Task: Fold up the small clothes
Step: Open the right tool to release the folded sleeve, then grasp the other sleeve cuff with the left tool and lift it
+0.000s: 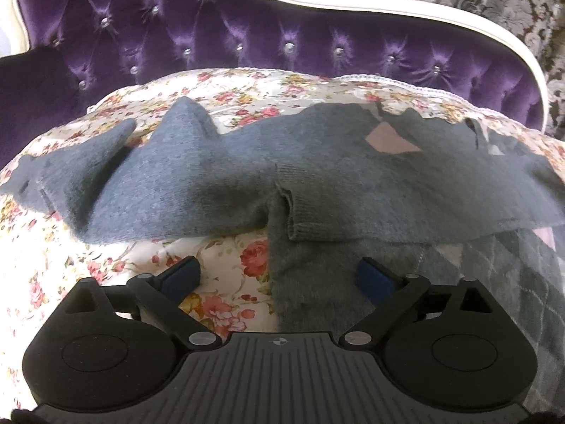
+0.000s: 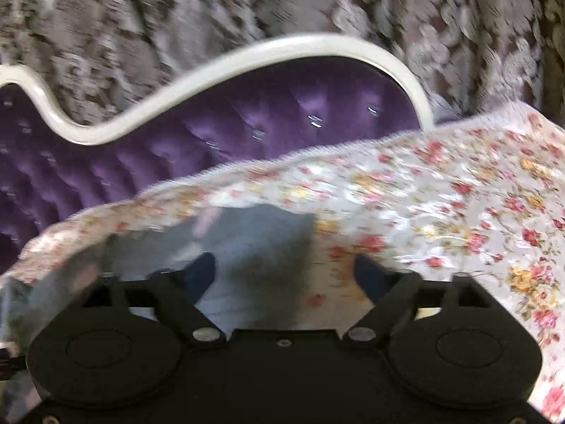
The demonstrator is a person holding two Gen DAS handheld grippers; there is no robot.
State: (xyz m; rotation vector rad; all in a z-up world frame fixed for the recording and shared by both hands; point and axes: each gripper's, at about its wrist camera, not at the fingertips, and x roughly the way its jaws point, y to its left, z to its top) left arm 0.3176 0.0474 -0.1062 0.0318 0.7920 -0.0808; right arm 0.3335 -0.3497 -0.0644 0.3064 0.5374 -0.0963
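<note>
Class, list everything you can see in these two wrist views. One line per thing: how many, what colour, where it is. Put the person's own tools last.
Sweater: one, grey knit with pink diamond patches, spread crumpled across the bedspread, one sleeve lying toward the left camera.
Bedspread: one, cream with red, pink and yellow flowers and a white lace edge, covering the bed.
Headboard: one, purple tufted velvet with shiny buttons and a white curved frame, behind the bed.
Curtain: count unclear, grey and brown damask pattern, behind the headboard.
Left hand-held gripper: one, black with blue pads, open over the sleeve edge.
Right hand-held gripper: one, black, open above the sweater edge; view blurred.
</note>
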